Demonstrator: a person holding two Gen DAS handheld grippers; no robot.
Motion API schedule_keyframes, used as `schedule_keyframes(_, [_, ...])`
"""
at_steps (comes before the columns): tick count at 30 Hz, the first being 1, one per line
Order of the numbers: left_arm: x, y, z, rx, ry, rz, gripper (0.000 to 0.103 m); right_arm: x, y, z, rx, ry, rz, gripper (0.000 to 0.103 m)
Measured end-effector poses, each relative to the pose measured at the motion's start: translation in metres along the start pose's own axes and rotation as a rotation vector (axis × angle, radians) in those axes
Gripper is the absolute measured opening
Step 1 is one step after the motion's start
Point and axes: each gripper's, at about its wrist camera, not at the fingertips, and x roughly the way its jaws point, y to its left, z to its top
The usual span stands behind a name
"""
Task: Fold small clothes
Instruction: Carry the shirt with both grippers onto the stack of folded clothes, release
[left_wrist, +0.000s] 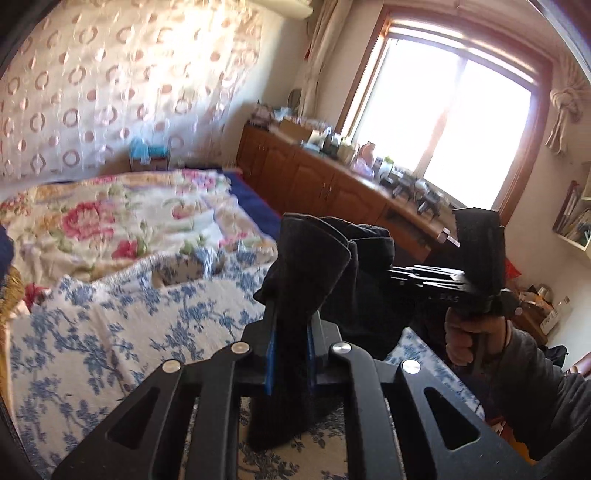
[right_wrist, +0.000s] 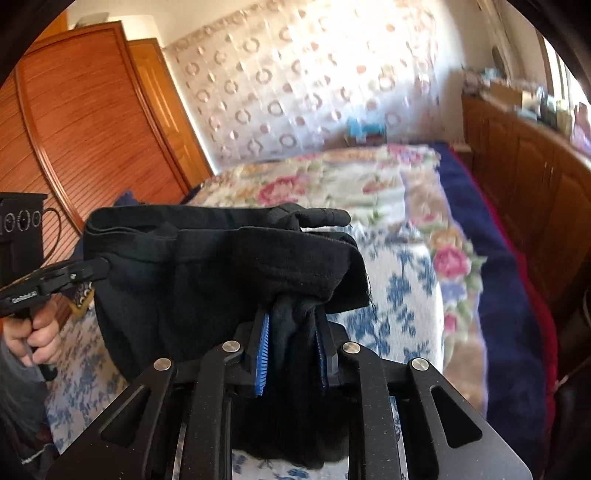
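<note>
A small black garment (left_wrist: 325, 251) hangs in the air above the bed, stretched between both grippers. In the left wrist view my left gripper (left_wrist: 293, 317) is shut on one bunched corner, with cloth spilling over its blue pads (left_wrist: 269, 365). My right gripper (left_wrist: 397, 275) comes in from the right, gripped by a hand (left_wrist: 469, 332), its tips buried in the cloth. In the right wrist view the right gripper (right_wrist: 291, 317) is shut on a thick fold of the black garment (right_wrist: 207, 266). The left gripper (right_wrist: 98, 267) pinches the garment's left edge.
Under the garment lies a blue-and-white floral bedspread (left_wrist: 129, 325), with a pink rose quilt (left_wrist: 110, 221) behind it. A wooden cabinet (left_wrist: 314, 177) crowded with items runs below the bright window (left_wrist: 443, 122). A wooden wardrobe (right_wrist: 92, 122) stands left of the bed.
</note>
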Motion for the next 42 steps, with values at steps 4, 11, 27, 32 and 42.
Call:
schedule_keyframes(4, [-0.035,0.006,0.004,0.001,-0.061,0.045,0.009,-0.007,0.023,0.018,-0.045,-0.042,0.010,0.017])
schedule_keyframes(11, [-0.108,0.039,0.000,-0.018,-0.160,0.155,0.009,0.011,0.092,0.060,-0.161,-0.087,0.105,0.017])
schedule_keyframes(27, [-0.261,0.144,-0.012,-0.127,-0.349,0.431,0.009,0.100,0.299,0.181,-0.456,-0.128,0.305,0.017])
schedule_keyframes(32, [-0.270,0.190,-0.055,-0.255,-0.331,0.498,0.009,0.164,0.363,0.186,-0.546,-0.054,0.335,0.017])
schedule_keyframes(42, [-0.238,0.265,-0.121,-0.476,-0.221,0.573,0.009,0.299,0.424,0.155,-0.558,0.089,0.164,0.050])
